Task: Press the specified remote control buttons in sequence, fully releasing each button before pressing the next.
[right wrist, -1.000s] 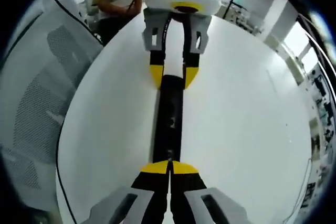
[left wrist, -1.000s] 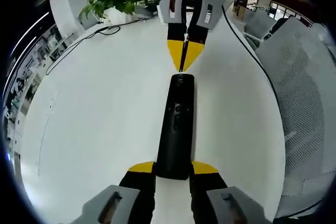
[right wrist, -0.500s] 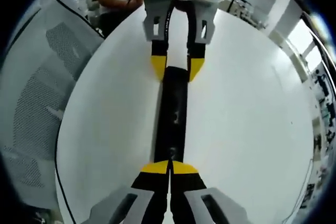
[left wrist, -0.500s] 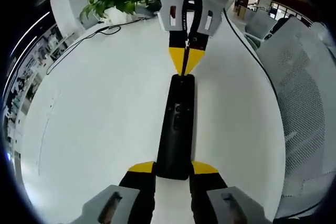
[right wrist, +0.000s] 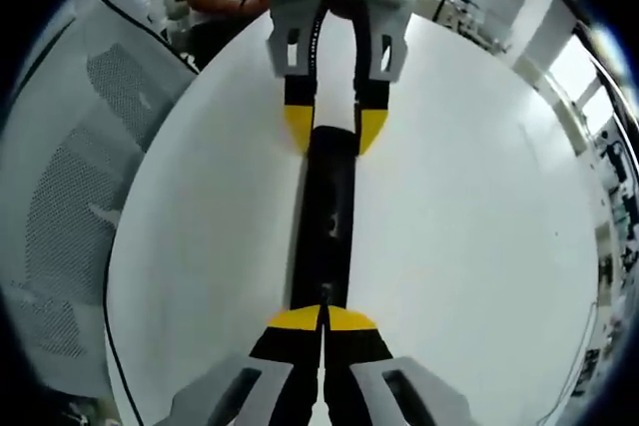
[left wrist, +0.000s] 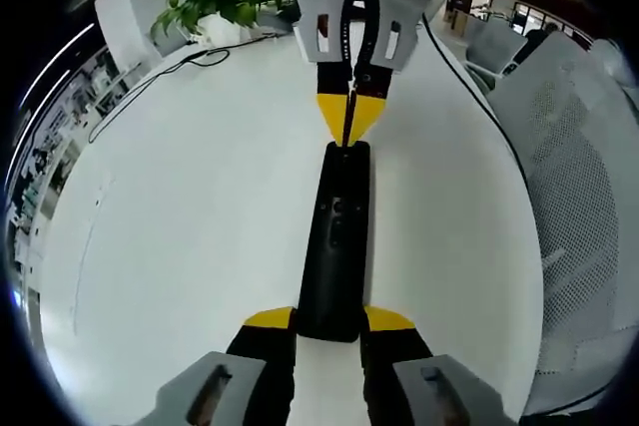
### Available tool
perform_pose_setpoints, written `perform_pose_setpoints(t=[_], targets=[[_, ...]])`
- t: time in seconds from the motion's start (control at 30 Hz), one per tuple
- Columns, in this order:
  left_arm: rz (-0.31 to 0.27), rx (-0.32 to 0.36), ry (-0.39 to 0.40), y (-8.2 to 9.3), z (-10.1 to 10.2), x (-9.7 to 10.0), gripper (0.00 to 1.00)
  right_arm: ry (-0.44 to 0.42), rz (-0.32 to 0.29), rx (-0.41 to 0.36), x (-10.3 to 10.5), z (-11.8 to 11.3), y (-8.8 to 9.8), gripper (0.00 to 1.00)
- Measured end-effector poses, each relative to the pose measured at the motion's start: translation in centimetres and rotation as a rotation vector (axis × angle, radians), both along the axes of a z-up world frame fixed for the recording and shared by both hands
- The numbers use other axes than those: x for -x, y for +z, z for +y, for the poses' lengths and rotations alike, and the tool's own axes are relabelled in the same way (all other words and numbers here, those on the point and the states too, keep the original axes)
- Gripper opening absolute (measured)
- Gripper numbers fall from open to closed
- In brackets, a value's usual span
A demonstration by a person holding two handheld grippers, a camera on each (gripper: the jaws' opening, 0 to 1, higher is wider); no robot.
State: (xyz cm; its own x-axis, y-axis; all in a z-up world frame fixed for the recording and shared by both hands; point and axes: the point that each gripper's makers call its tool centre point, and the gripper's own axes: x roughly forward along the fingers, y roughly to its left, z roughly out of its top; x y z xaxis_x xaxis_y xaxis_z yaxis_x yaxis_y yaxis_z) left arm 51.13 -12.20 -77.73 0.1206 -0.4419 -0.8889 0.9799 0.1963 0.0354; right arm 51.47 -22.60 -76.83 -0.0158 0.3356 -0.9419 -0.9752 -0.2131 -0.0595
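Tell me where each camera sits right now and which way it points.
Left gripper view: rides the left gripper, looks along the remote control at the right gripper; own jaws flank the remote's near end.
Right gripper view: rides the right gripper, faces the left gripper; own jaws closed at the remote's near end.
Shared: remote, white table, both grippers.

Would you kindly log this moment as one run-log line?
left gripper: shut on remote near end | right gripper: shut, tips at remote's far end | remote flat on white table | contact unclear

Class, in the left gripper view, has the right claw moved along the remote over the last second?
Yes. The right claw slid toward the remote, its shut tips now at the remote's far end.
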Motion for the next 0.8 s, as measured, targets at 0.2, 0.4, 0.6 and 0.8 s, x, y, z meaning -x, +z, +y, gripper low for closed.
perform_pose_setpoints(t=[0.2,0.4,0.6,0.8], targets=[[0.001,0.003,0.006,0.01,0.02,0.0,0.24,-0.003,0.009,0.006,-0.02,0.04,-0.06,0.0],[0.004,0.006,0.009,0.0,0.06,0.0,0.24,0.004,0.014,0.027,-0.09,0.07,-0.13,0.0],[0.008,0.008,0.009,-0.03,0.05,-0.04,0.24,0.027,0.002,0.055,-0.11,0.09,-0.23,0.0],[0.01,0.013,0.012,-0.06,0.05,-0.11,0.24,0.021,0.003,0.09,-0.26,0.12,-0.27,0.0]])
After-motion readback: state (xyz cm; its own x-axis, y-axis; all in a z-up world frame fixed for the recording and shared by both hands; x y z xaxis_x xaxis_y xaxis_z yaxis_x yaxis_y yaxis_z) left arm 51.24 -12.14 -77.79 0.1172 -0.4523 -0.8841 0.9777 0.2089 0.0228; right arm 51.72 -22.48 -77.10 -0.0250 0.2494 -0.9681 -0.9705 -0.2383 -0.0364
